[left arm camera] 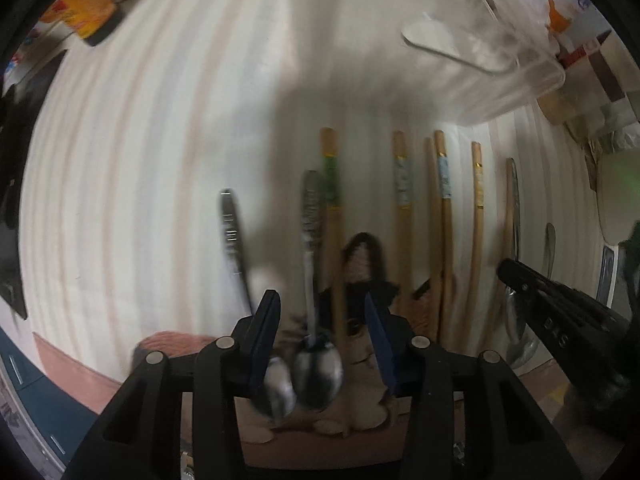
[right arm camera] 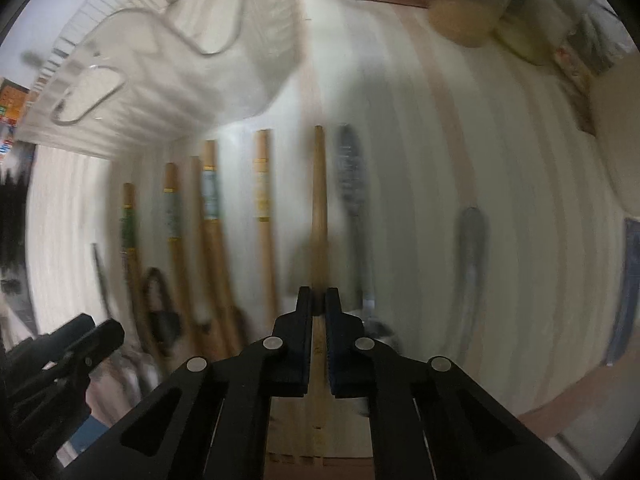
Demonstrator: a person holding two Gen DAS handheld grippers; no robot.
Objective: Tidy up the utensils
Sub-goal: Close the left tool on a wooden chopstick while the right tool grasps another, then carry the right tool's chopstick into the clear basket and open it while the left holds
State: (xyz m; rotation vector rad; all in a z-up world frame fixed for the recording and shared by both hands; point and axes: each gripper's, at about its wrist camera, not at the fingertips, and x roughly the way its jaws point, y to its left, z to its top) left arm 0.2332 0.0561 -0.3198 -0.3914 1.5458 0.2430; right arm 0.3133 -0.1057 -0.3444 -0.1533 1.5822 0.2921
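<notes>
Pale stripes, tan wood, silver steel

Cream-and-beige striped cloth (left arm camera: 140,160); tan chopsticks (right arm camera: 262,216) with green, blue, yellow bands; silver spoons (left arm camera: 318,372).

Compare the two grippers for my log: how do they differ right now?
The left gripper has its fingers spread apart, holding nothing, with two spoons lying below the gap. The right gripper has its fingers closed on a plain wooden chopstick. Both point along the utensils on the striped mat.

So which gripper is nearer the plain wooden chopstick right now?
Right. The right gripper has its jaws closed on the plain wooden chopstick. The left gripper sits off to its left, jaws open over two metal spoons.
</notes>
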